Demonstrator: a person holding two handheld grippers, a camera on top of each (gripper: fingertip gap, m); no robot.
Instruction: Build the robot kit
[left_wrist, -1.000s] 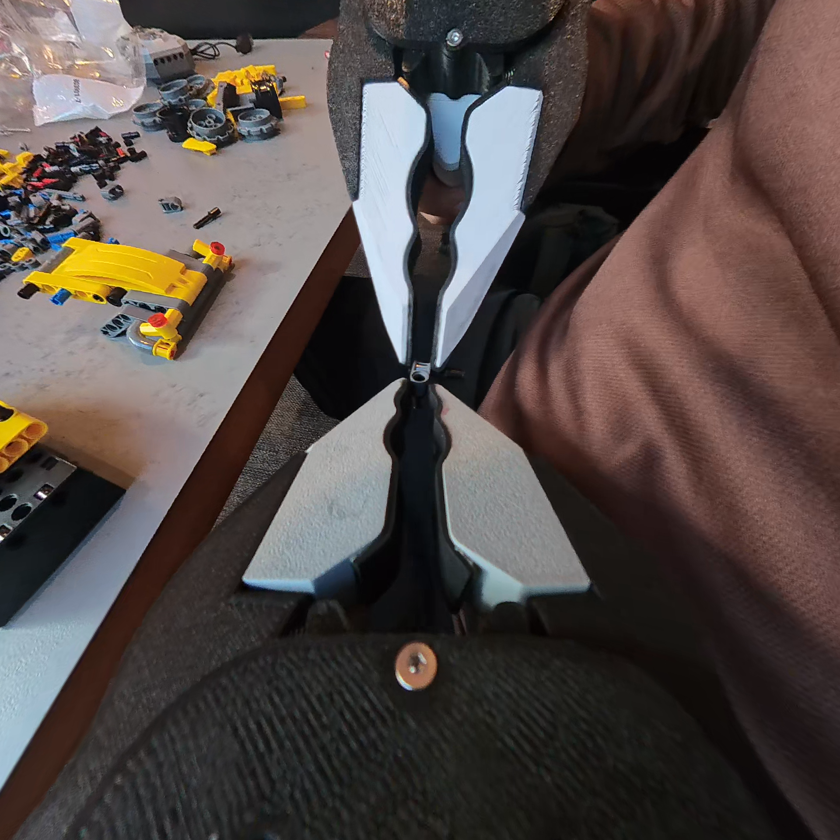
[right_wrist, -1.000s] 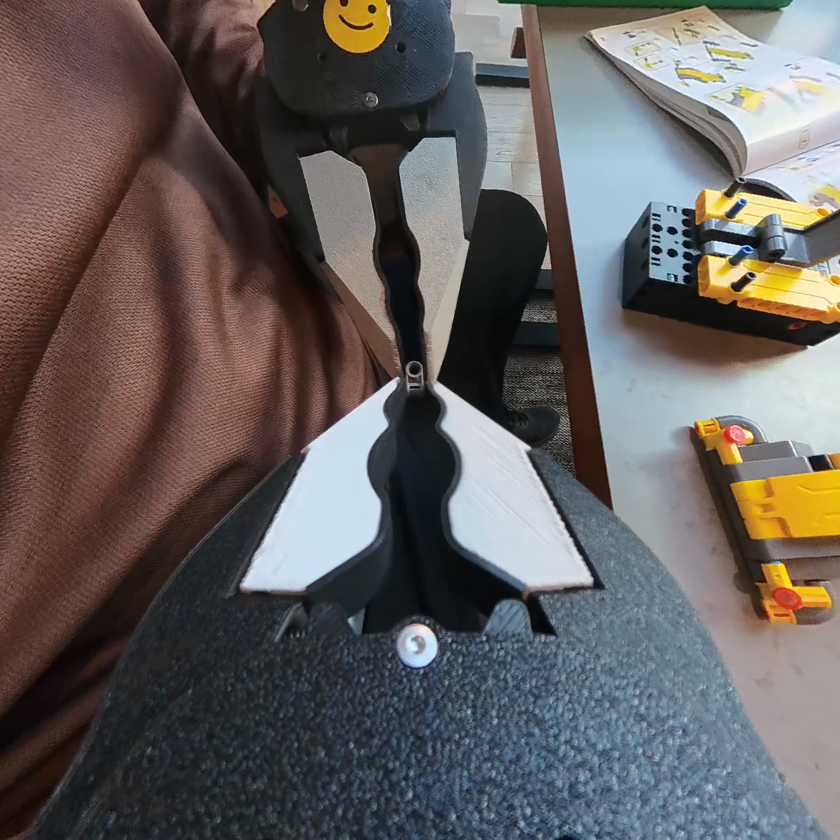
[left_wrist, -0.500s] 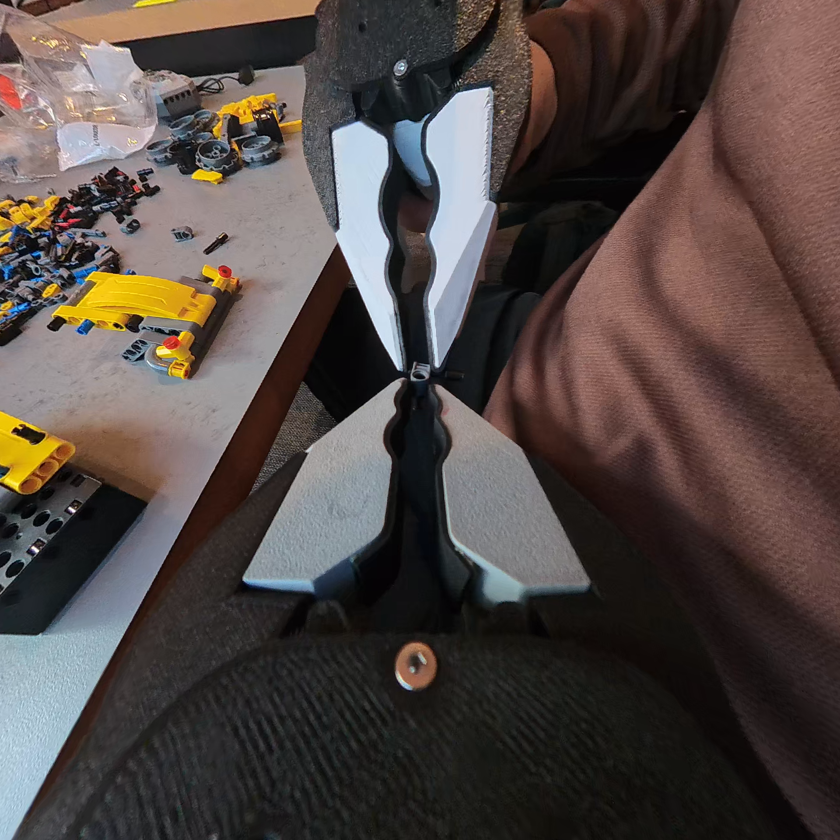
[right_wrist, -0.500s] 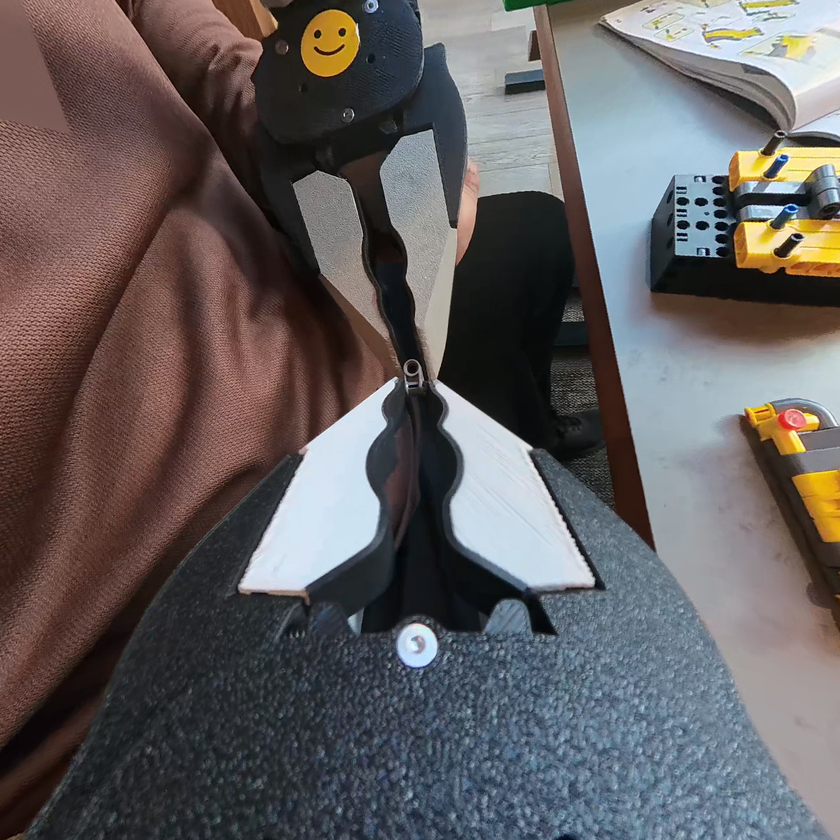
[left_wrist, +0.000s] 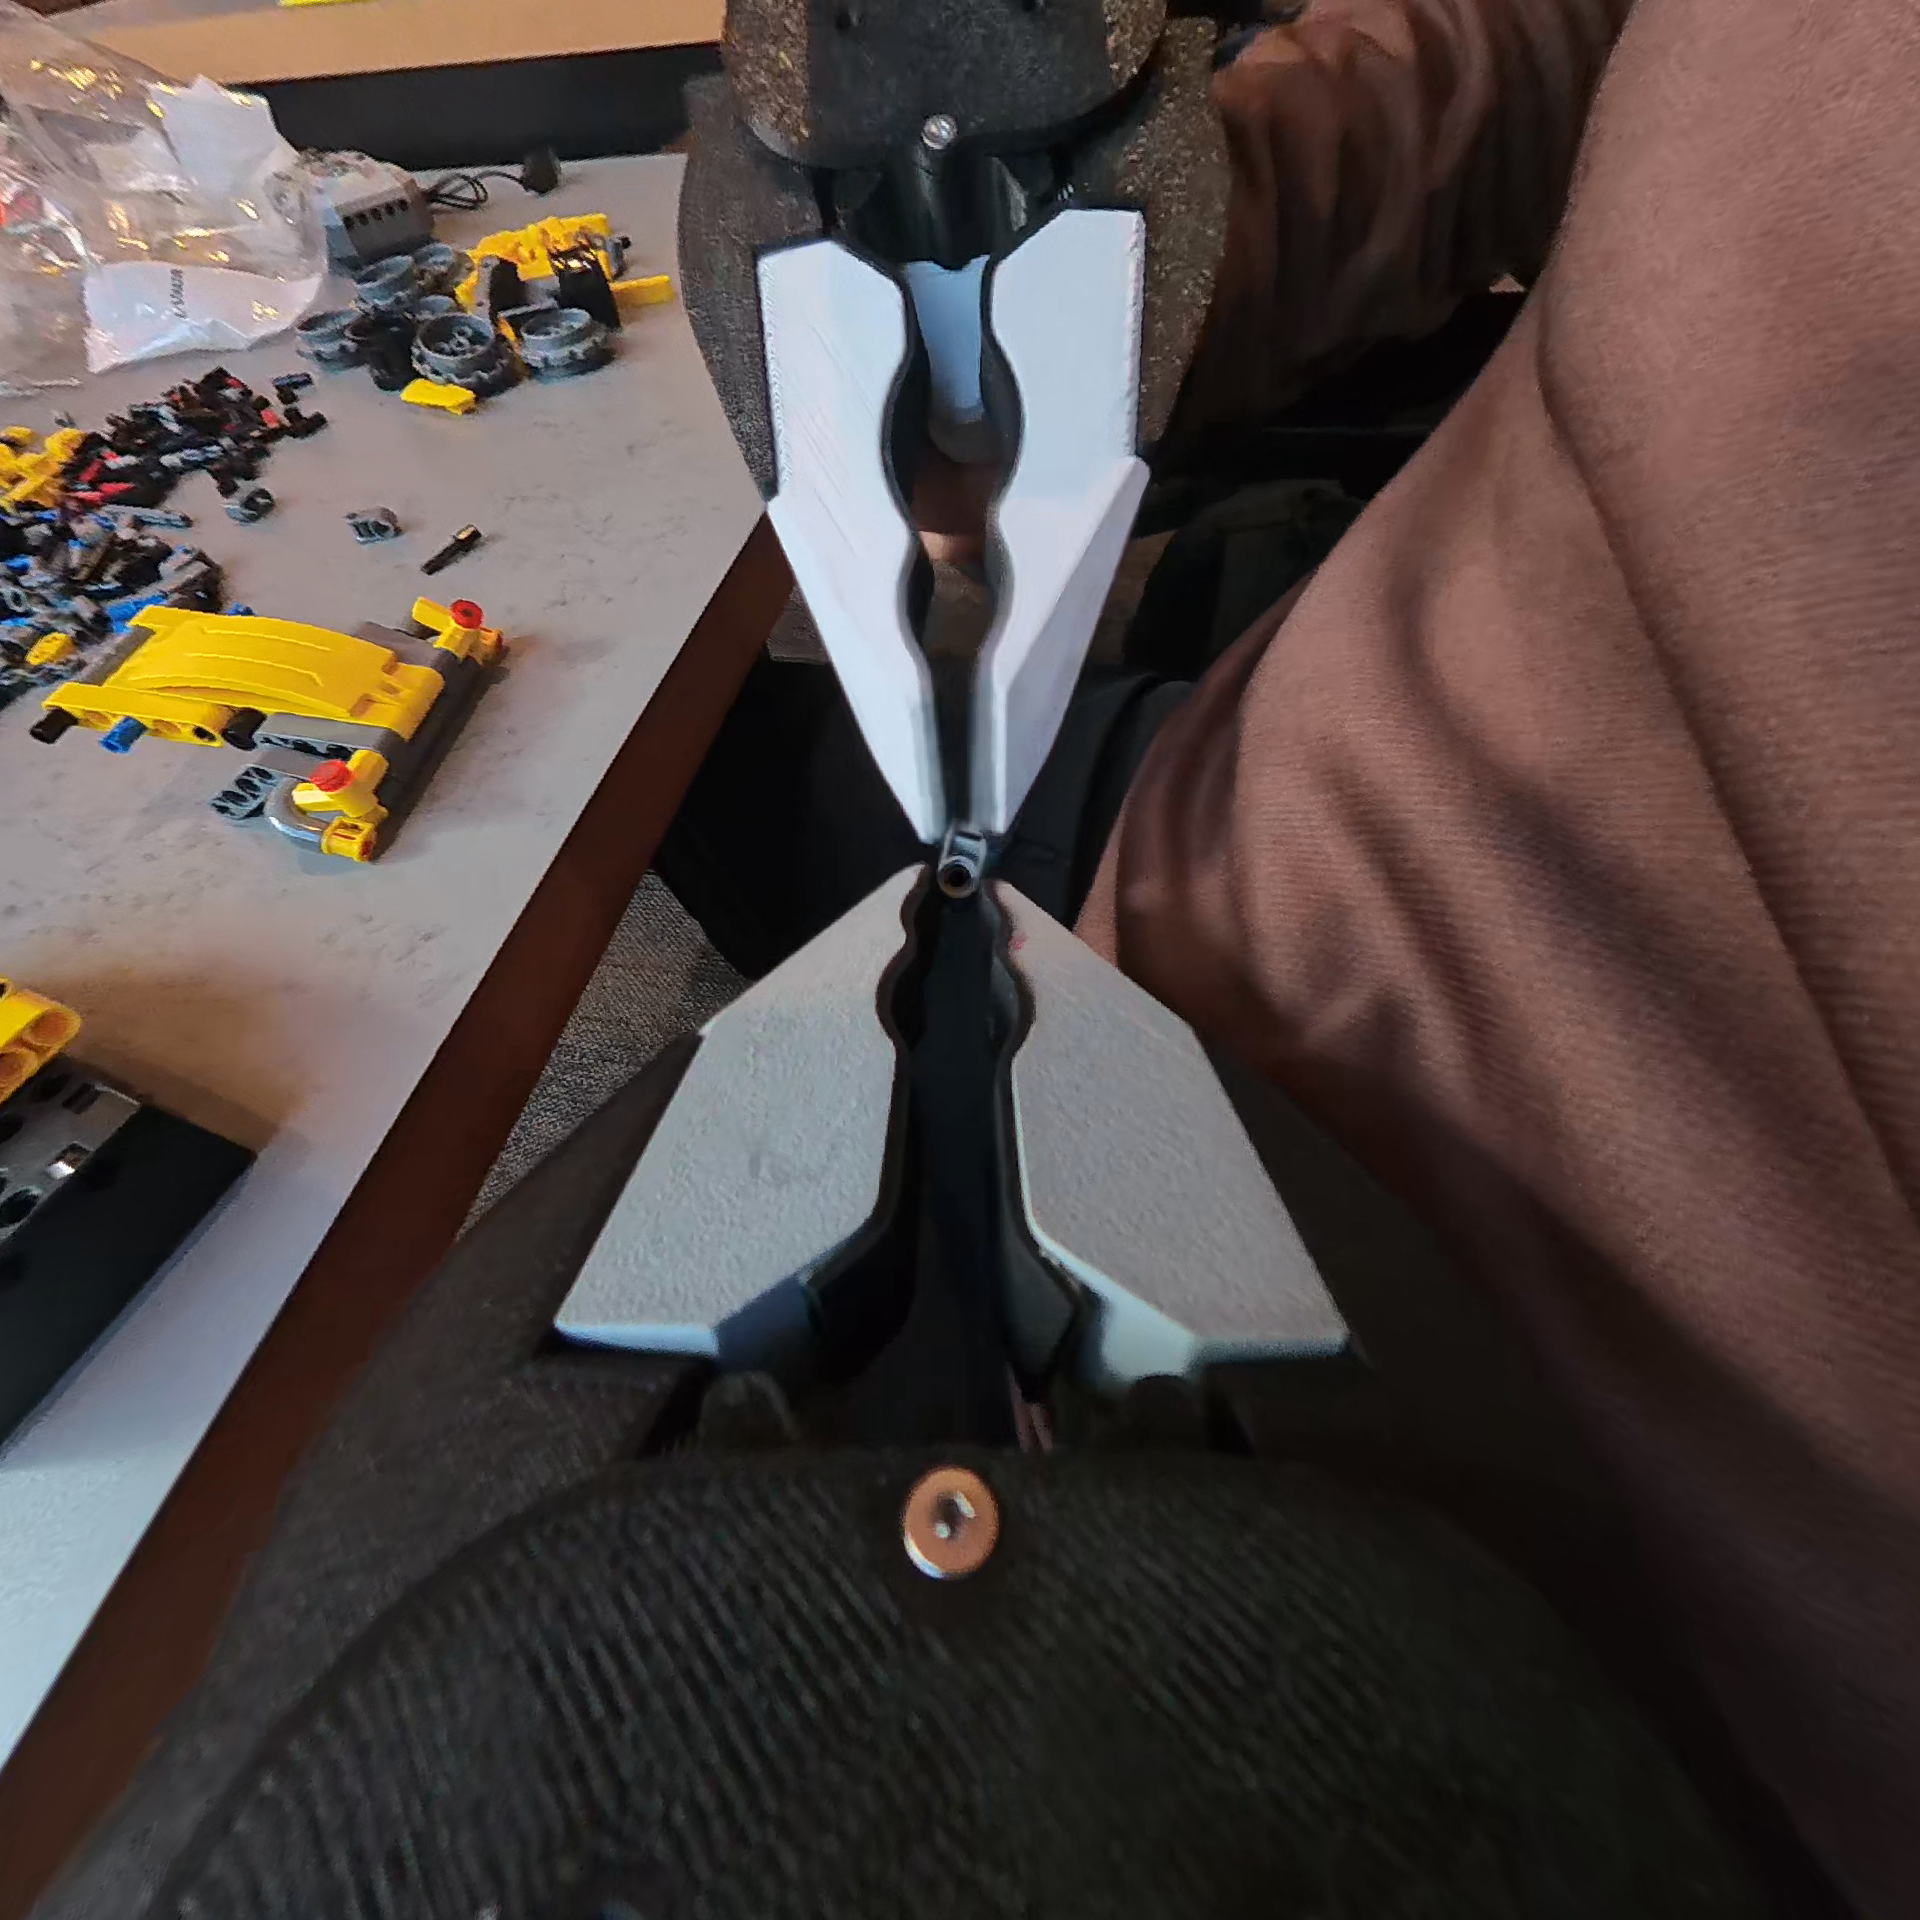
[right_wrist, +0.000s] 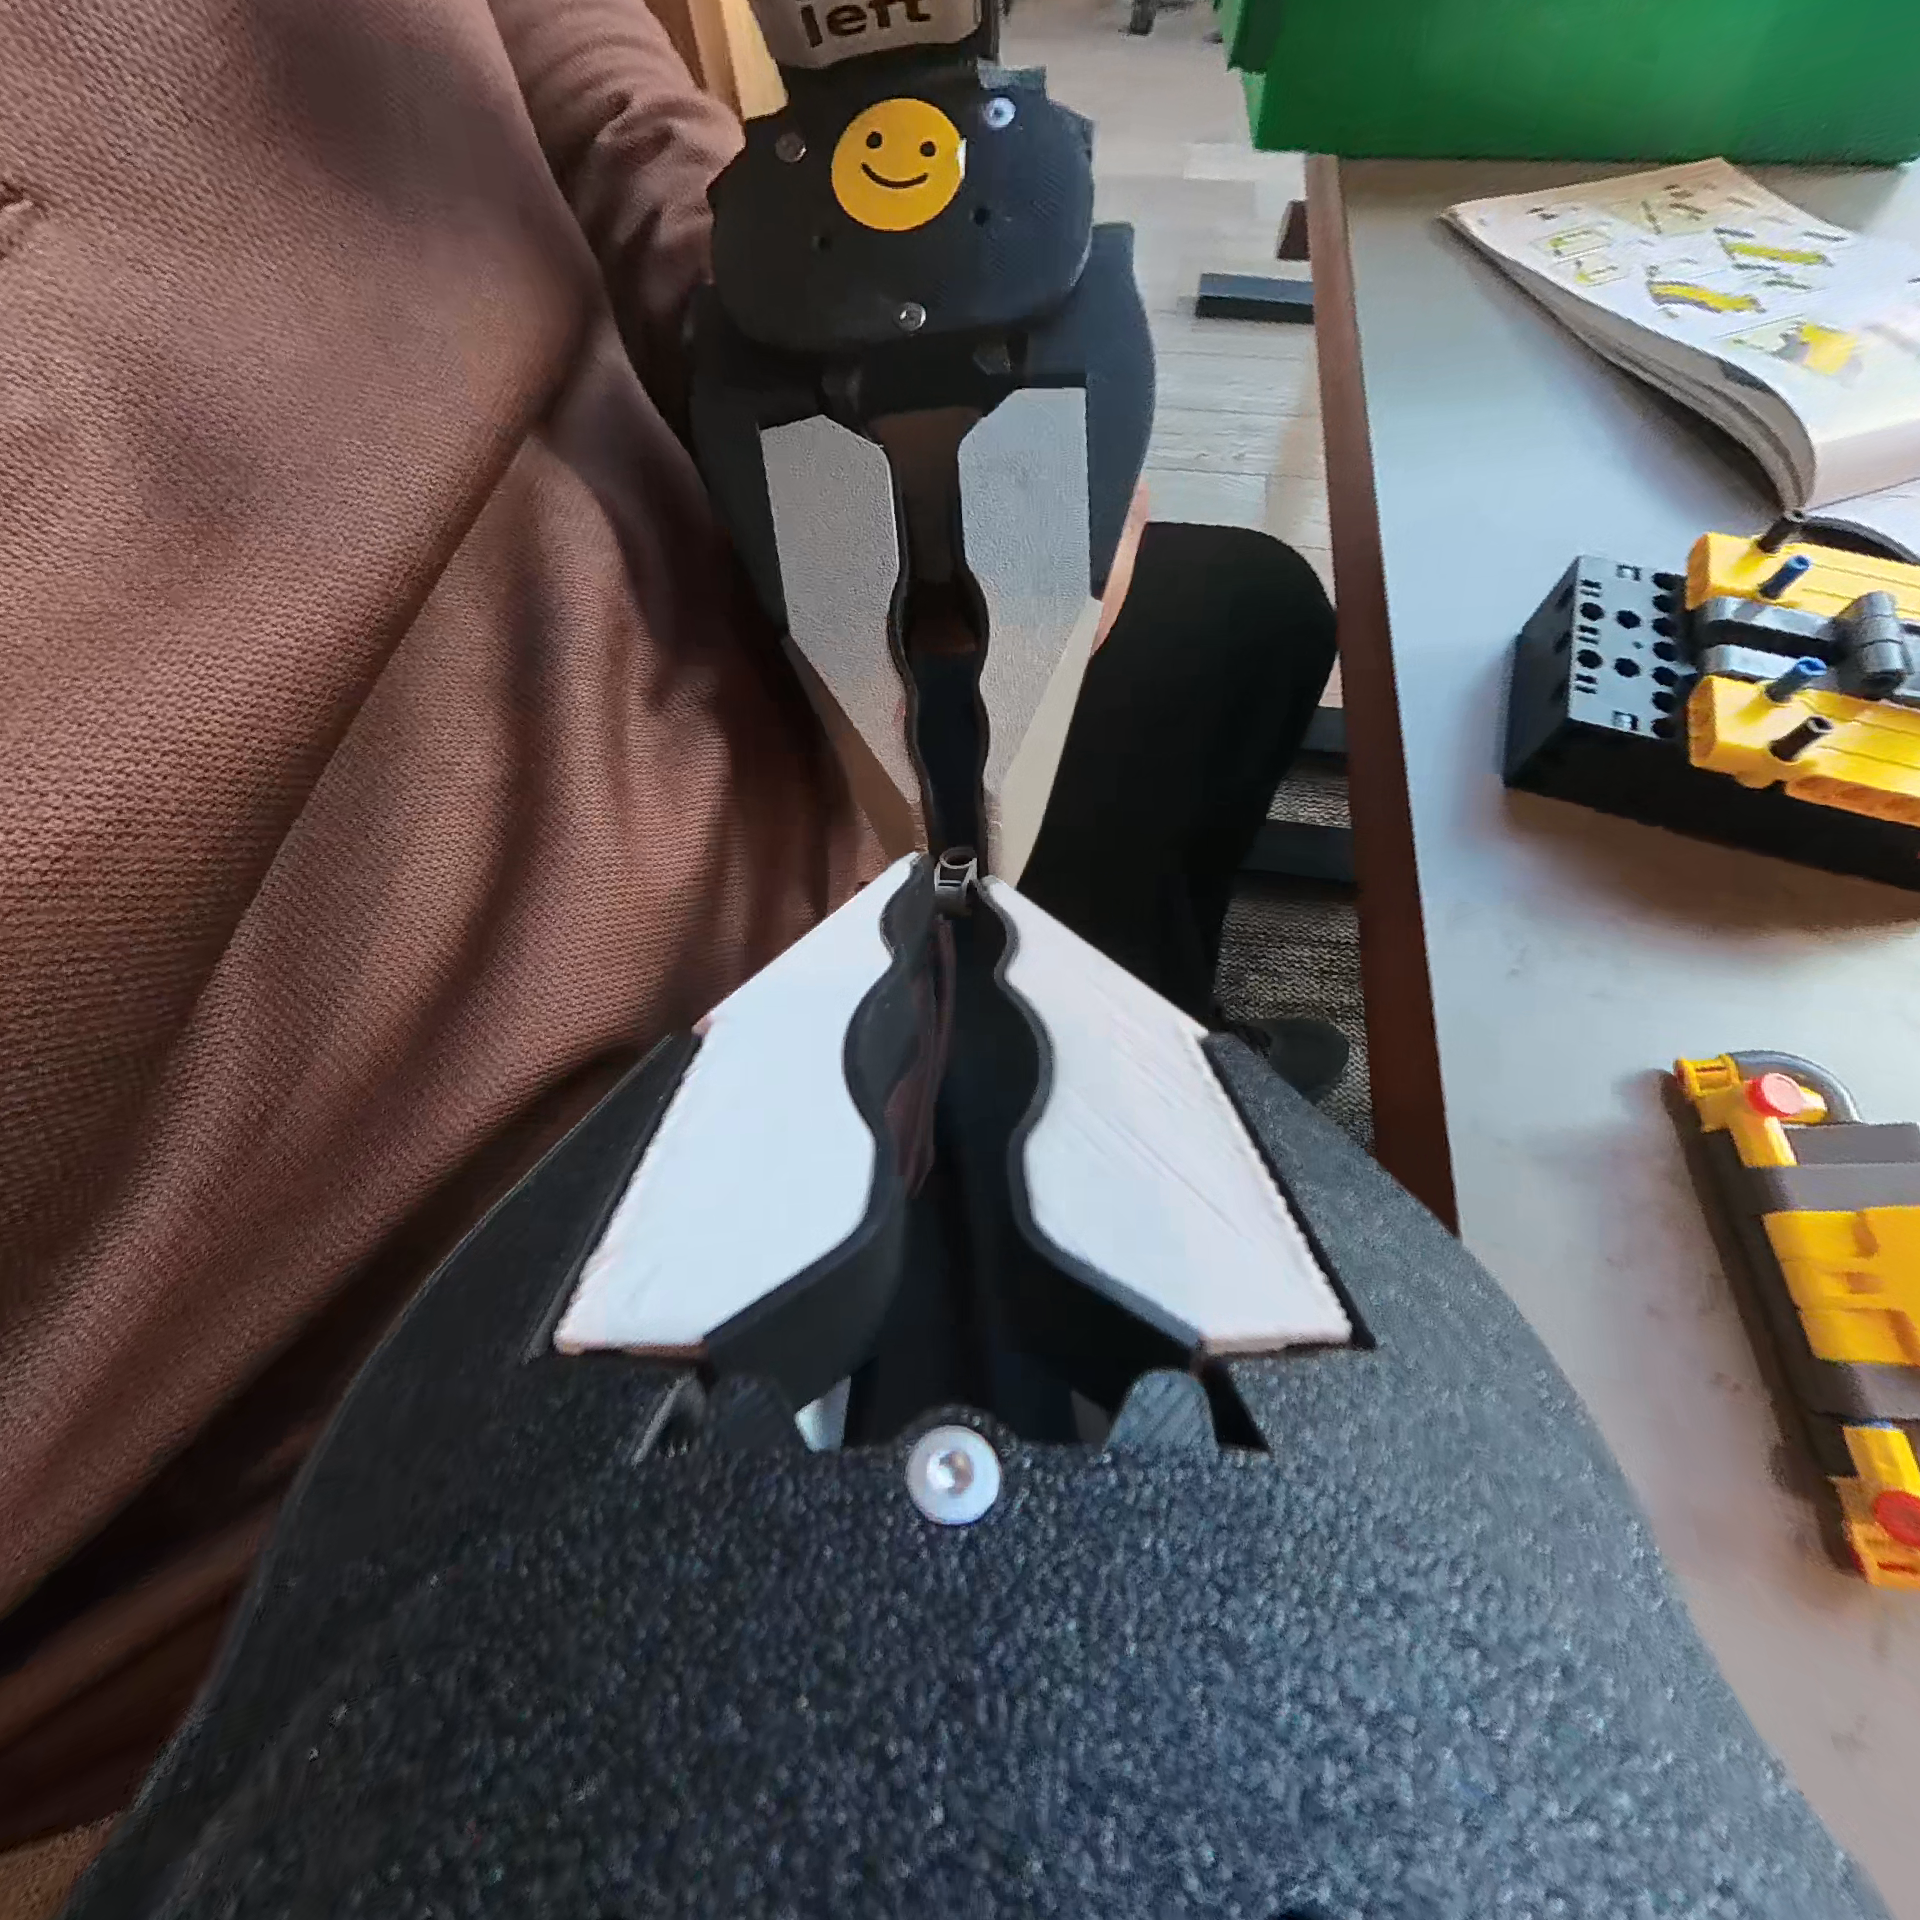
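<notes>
Both tongs meet tip to tip off the table edge, above the person's lap. Left gripper (left_wrist: 958, 896) is clenched on one end of a small dark grey connector piece (left_wrist: 957, 862); right gripper (right_wrist: 956, 891) is clenched on the other end, so the piece sits between the two sets of tips, held by both. In the left wrist view the right gripper's white fingers (left_wrist: 852, 582) point back toward the camera directly ahead. In the right wrist view the left gripper's body carries a yellow smiley sticker (right_wrist: 896, 162).

A brown garment (left_wrist: 1507, 883) lies close along the right of the left gripper, and along the left of the right gripper.

Left of the left gripper, the grey table (left_wrist: 260, 935) holds a black perforated block (left_wrist: 62, 1226) nearest, then a yellow and grey assembly (left_wrist: 281, 707), then scattered small parts (left_wrist: 114, 488), grey wheels (left_wrist: 457, 343) and a clear plastic bag (left_wrist: 135, 208) farthest. Right of the right gripper, an open instruction booklet (right_wrist: 1683, 301) lies beyond the block.
</notes>
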